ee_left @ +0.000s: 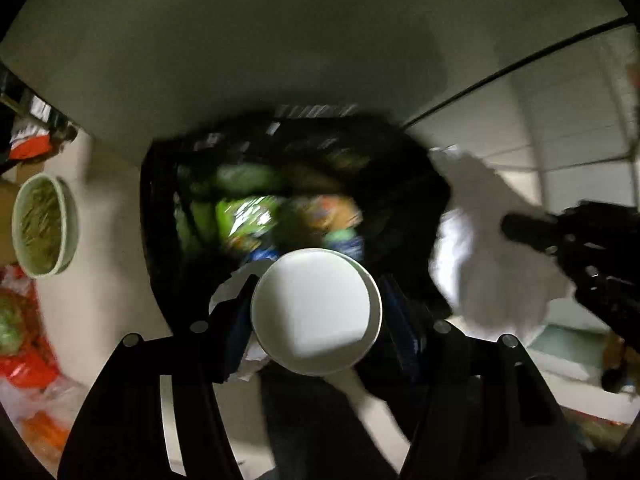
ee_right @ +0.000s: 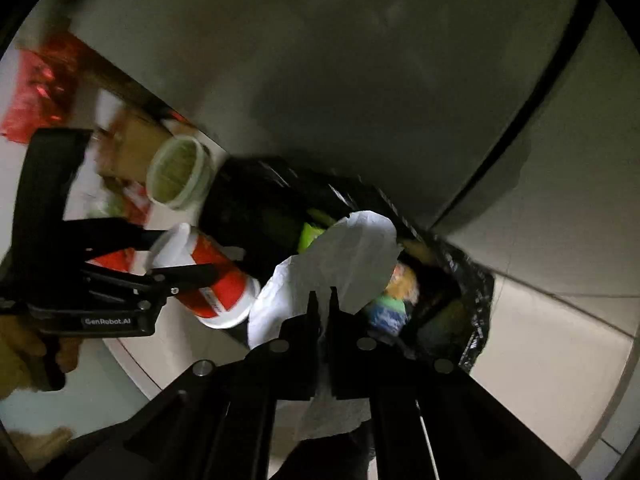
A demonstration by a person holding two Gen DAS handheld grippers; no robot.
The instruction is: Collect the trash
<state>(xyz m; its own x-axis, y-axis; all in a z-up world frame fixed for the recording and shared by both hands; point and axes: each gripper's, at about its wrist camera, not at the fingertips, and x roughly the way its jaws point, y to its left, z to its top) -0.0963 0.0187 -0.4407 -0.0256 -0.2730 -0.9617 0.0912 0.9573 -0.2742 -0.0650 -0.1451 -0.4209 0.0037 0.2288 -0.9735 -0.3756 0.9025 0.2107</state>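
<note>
Deposit step of trash collection. I have both grippers pointed steeply down over the black trash bag (ee_right: pixel 476 300), whose open mouth shows crumpled coloured wrappers (ee_left: pixel 248 216) inside.

My left gripper (ee_left: pixel 316 312) stands about half open, its jaws pressed on either side of one red-and-white paper cup (ee_right: pixel 212 276); the left wrist view looks straight at its white round end, poised over the bag's near edge. My right gripper (ee_right: pixel 323 300) is pinched almost fully closed on one white crumpled tissue (ee_right: pixel 344 256), which hangs over the bag opening.

Next move, as I judge it: spread each pair of jaws so the items fall inside. The cup sits nearer the rim, so I would carry it further over the opening first.

Count: two grippers, one cup held, one tissue held, one bag. Beside the bag stands one pale green tub (ee_left: pixel 44 226) with greenish contents; red packaging (ee_left: pixel 28 364) lies nearby, its number unclear through blur.
</note>
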